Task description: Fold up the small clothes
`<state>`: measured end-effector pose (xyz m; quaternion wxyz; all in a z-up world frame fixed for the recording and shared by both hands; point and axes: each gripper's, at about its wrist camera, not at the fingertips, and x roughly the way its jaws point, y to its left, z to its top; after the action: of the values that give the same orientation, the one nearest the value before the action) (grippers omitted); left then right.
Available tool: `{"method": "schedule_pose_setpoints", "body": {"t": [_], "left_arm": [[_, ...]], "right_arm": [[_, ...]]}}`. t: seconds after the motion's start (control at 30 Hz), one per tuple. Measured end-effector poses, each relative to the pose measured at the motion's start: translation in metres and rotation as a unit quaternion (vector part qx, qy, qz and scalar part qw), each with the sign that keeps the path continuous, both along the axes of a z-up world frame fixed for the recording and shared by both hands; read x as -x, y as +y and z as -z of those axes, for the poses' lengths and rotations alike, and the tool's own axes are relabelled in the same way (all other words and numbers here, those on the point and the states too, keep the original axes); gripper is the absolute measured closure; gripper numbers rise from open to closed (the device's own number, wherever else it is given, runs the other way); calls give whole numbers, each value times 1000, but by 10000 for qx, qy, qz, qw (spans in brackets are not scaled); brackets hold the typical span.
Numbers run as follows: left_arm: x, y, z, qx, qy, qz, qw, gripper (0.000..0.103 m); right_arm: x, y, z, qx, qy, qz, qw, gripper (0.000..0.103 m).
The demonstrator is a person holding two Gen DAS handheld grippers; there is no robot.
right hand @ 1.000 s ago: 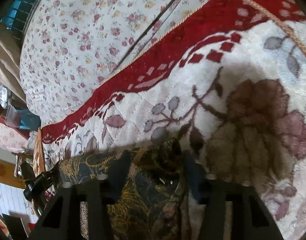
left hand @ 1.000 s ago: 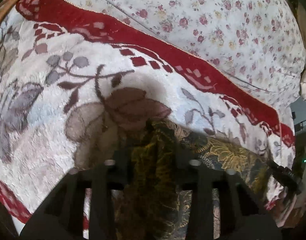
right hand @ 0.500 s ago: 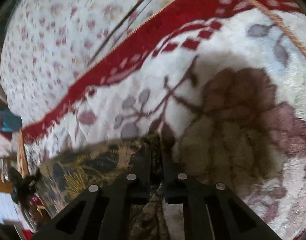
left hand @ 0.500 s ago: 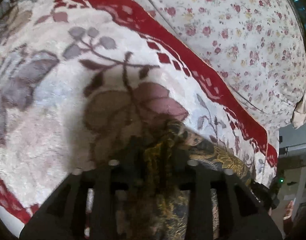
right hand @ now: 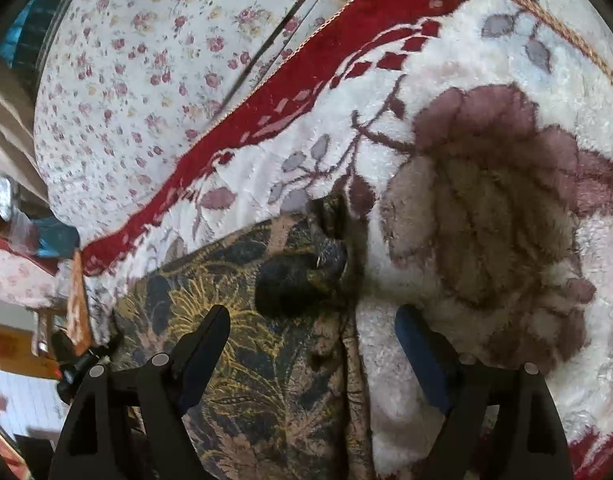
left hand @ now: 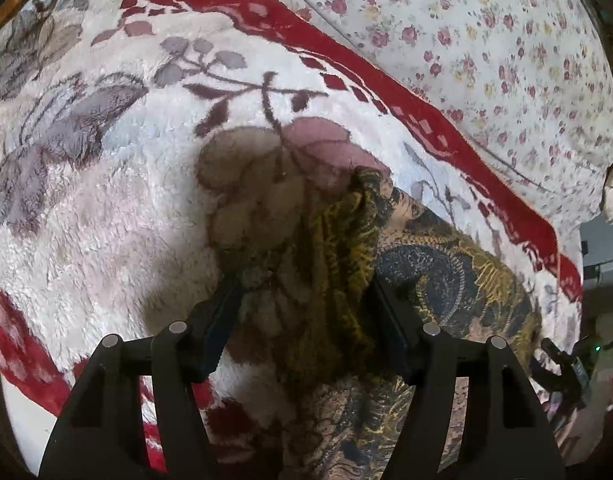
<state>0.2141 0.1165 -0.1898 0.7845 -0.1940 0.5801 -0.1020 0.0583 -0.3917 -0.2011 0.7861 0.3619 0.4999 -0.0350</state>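
A dark garment (left hand: 446, 280) with a gold leaf print lies on a plush white blanket (left hand: 106, 220). One bunched corner of it (left hand: 346, 220) stands up between the jaws of my left gripper (left hand: 302, 284). Those jaws are opening, and the left pad stands clear of the cloth. In the right wrist view the garment (right hand: 246, 360) spreads to the lower left, its other crumpled corner (right hand: 326, 248) lying just beyond my right gripper (right hand: 310, 316). That gripper's jaws are opening wide over the garment's edge, pressing on nothing.
The blanket has a red border (left hand: 386, 80) and large brown flowers (right hand: 486, 220). Beyond it lies a rose-print sheet (left hand: 486, 40). Room clutter shows past the bed's edge (right hand: 26, 260). A dark device with a green light (left hand: 566, 364) sits at the garment's far end.
Both grippers were shut on the garment's bunched corners and have spread their jaws. The corners have been let go and rest on the blanket. Both views shifted slightly across the blanket.
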Motion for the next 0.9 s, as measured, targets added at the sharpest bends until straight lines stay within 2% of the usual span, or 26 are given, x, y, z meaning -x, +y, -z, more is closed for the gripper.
{"method": "schedule_pose_setpoints", "body": {"t": [0.13,0.37,0.53,0.6,0.63,0.67,0.7,0.8,0.87,0.9], "left_arm": [[0,-4,-2,-98,-44,14,9999,37],[0,-12,-14,-612,-405,-26,9973,37],[-3,-20,-2,-679,-213,195,9973,33],[-4,-14,-2,-458,-177,182,9986,33],[-3,-11,-1,-315,-140,151,9993,33],[-3,-9,-1,-225,-120,119,9996,33],[-3,-6,0,-154,-111,100,9998,33],[-2,-4,-3,-68,-144,18,9999,33],[-2,-3,-5,-75,-173,-53,9998,33],[-2,-1,-6,-62,-203,-96,9997,33]], "right_arm": [[-3,4,-1,17,3,-84,10000,21],[-19,5,5,120,95,-208,9997,21],[-29,15,7,489,211,-433,9976,20],[-28,18,6,650,276,-489,9963,33],[-24,15,6,649,299,-443,9965,47],[-21,13,8,412,274,-436,9978,66],[-18,11,12,110,281,-427,9986,69],[-20,8,19,-11,408,-366,9985,69],[-21,7,21,-213,348,-365,9985,54],[-23,8,21,-290,302,-391,9984,50]]}}
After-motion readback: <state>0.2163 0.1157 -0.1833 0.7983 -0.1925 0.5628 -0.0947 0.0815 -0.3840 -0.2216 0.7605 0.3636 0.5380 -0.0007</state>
